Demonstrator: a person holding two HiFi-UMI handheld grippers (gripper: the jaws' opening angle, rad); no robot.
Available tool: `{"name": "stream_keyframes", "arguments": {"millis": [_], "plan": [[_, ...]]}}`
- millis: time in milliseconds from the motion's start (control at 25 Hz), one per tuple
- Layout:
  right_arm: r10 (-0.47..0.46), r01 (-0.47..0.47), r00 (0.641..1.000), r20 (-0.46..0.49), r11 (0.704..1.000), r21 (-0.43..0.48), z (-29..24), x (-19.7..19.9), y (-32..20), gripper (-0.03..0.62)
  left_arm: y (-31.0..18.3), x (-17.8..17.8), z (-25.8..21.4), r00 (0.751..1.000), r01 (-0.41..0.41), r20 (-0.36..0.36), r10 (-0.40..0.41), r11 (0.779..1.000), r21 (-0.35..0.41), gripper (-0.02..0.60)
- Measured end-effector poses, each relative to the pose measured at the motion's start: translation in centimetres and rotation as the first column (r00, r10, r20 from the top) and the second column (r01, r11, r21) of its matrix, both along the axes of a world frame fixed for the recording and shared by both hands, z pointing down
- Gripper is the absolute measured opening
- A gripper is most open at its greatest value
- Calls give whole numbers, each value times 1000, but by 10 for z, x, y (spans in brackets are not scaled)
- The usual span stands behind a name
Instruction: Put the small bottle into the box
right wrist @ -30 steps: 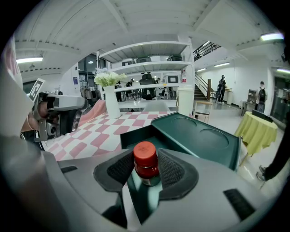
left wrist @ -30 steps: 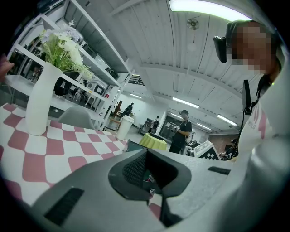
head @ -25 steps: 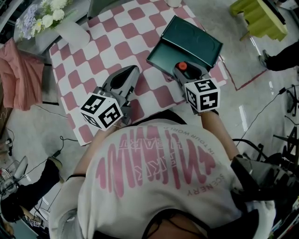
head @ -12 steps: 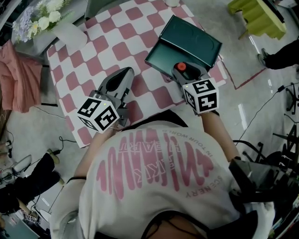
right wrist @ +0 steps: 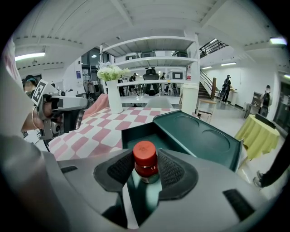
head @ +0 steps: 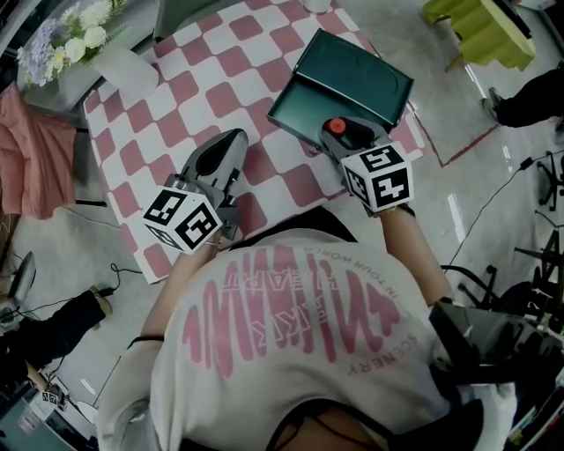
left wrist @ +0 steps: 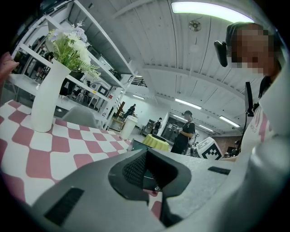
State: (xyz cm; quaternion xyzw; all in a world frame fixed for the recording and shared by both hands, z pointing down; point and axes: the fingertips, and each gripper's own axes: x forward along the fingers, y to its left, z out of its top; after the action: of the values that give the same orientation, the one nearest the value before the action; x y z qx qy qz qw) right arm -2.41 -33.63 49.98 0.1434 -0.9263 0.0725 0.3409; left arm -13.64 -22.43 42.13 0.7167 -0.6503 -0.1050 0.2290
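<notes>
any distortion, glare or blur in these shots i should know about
Both gripper views: strong fisheye, black corners. Left gripper view: the ceiling light blows out. Right gripper view: the small bottle is sharp. Head view: evenly lit, glare streaks on the floor.

The only legible print is on the person's shirt [head: 291, 326], which lies just behind the right gripper [head: 339, 132] and the left gripper [head: 231, 141]. It is pink lettering seen upside down. "SCENERY" stands nearest the right one's side, with "IN YOUR WOR…" above it and a line ending in "HEART". The large letters cannot be read. Each marker cube [head: 377, 179] bears black-and-white squares, with no words.
</notes>
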Motion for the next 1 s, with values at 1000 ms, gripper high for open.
{"name": "stream_keyframes", "arguments": {"millis": [1000], "plan": [[-4, 4, 999, -40, 1000, -2, 2, 1, 3, 158, 65, -10, -19, 999, -47, -3, 47, 999, -27, 8]]}}
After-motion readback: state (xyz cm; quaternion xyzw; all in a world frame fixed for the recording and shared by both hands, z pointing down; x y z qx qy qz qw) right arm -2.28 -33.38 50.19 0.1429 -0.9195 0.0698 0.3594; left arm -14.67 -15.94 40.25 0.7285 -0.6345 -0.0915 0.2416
